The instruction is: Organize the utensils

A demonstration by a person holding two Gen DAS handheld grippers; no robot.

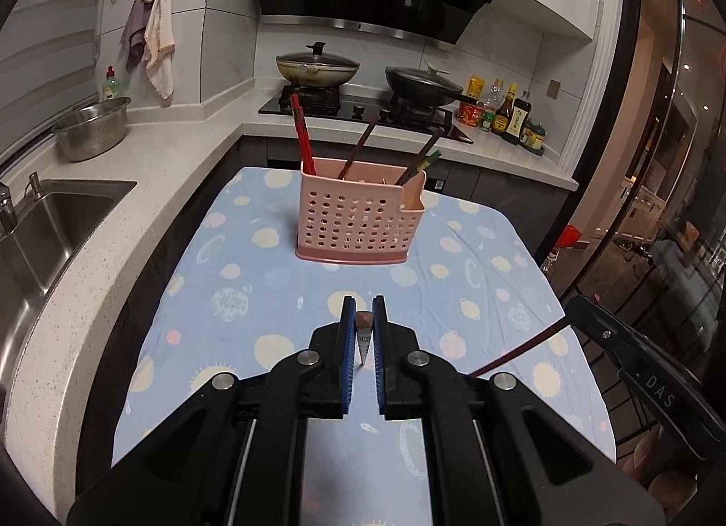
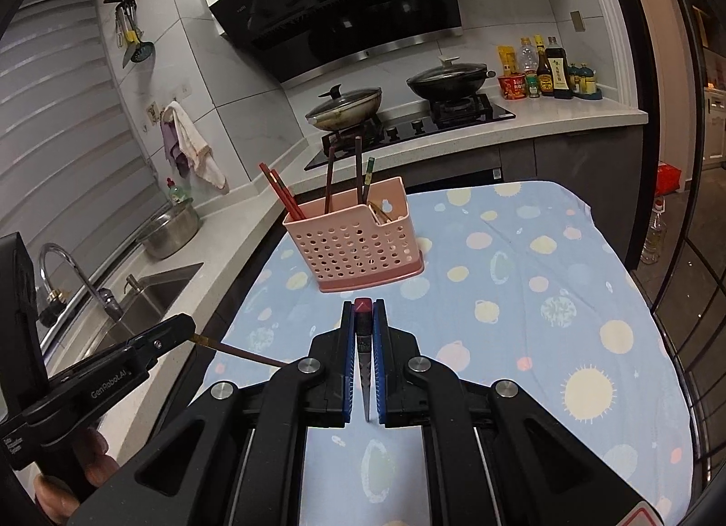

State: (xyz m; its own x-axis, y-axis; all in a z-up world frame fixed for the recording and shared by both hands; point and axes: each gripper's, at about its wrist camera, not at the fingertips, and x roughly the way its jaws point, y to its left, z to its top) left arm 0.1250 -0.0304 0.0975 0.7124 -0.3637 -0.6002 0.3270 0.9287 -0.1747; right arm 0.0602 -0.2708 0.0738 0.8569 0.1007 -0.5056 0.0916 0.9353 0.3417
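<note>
Left gripper [image 1: 364, 322] & right gripper [image 2: 363, 322], each clamped on a chopstick [image 1: 364, 319] [image 2: 362, 306] held end-on, face pink utensil basket [image 1: 360, 217] straight ahead, both near-equally far from it

Left gripper [image 1: 364, 313]: jaws closed, blue pads pinching a thin chopstick [image 1: 364, 335] whose blunt end shows between the fingertips. The gripper points forward and downward.

Right gripper [image 2: 363, 306]: jaws closed, blue pads pinching a dark chopstick with a red end [image 2: 363, 335]. It also points forward and downward.

In the right wrist view, the left gripper lies to the left of the right one, held by a hand [image 2: 86, 467] whose fingers wrap under its handle. In the left wrist view, the right gripper's body lies at the right.
</note>
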